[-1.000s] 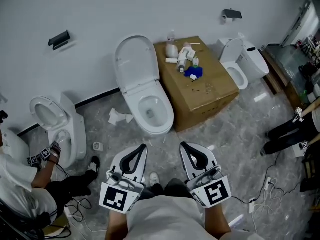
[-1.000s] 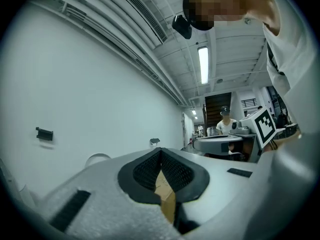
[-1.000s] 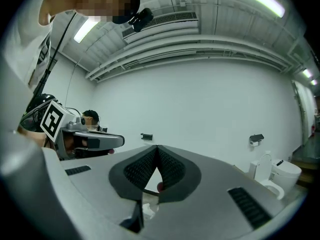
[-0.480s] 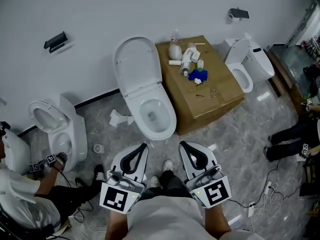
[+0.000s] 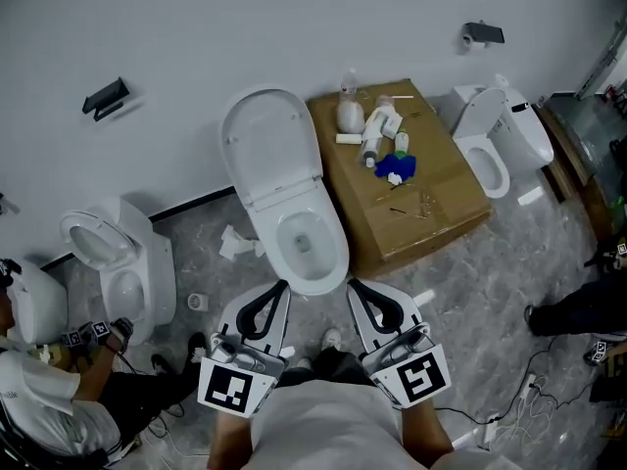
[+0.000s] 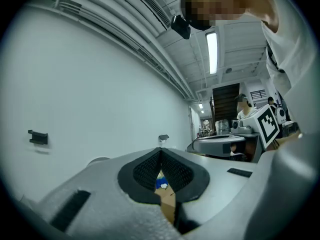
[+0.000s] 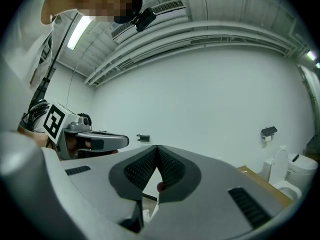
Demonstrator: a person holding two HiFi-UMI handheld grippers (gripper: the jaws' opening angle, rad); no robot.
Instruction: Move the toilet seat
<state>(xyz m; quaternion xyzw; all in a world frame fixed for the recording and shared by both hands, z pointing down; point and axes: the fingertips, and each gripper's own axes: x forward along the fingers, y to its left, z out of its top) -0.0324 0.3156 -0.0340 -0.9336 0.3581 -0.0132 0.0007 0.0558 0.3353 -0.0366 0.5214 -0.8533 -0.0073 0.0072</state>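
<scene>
Toilet seat is standing tipped up against the white wall, rising behind the open bowl of the middle toilet. Whether the seat ring is folded up with the lid or lying on the bowl rim is not clear from above.

Just below the bowl in the head view, the left hand-held gripper and the right hand-held gripper are pointing side by side toward the toilet, neither one touching it. Both are clenched with nothing between the jaws: in each gripper view the dark ribbed pads are meeting at their tips, and only a thin sliver of the room is showing through the gap beneath.

Beside the bowl a cardboard box is sitting on the grey marbled floor, carrying white bottles and a blue item. Crumpled paper is lying on the floor at the bowl's other side. A second toilet is standing at the left of the head view with its lid up, and a third toilet is standing beyond the box. A person is crouching next to the second toilet.
</scene>
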